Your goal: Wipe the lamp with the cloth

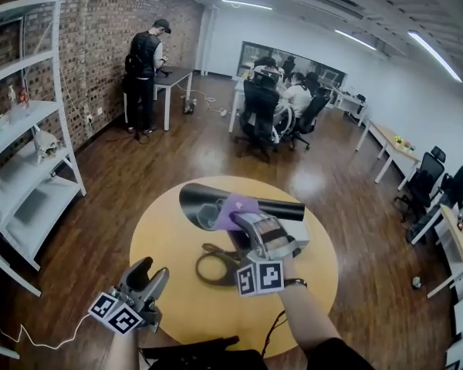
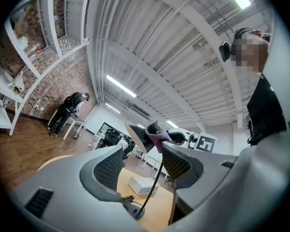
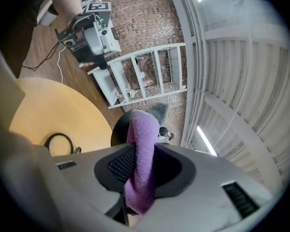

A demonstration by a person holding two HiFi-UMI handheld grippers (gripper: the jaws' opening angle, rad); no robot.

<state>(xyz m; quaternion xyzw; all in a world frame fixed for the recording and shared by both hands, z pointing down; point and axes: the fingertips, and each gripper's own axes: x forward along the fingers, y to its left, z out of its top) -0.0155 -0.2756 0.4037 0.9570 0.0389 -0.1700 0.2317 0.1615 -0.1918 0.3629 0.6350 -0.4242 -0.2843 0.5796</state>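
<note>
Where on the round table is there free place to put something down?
Free: the table strip left of the lamp, and the right side past the right gripper. Crowded: the middle, with lamp, cloth and gripper.

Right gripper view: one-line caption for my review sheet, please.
Right gripper holding the purple cloth between its fingers, at the black lamp shade over the round yellow table.
</note>
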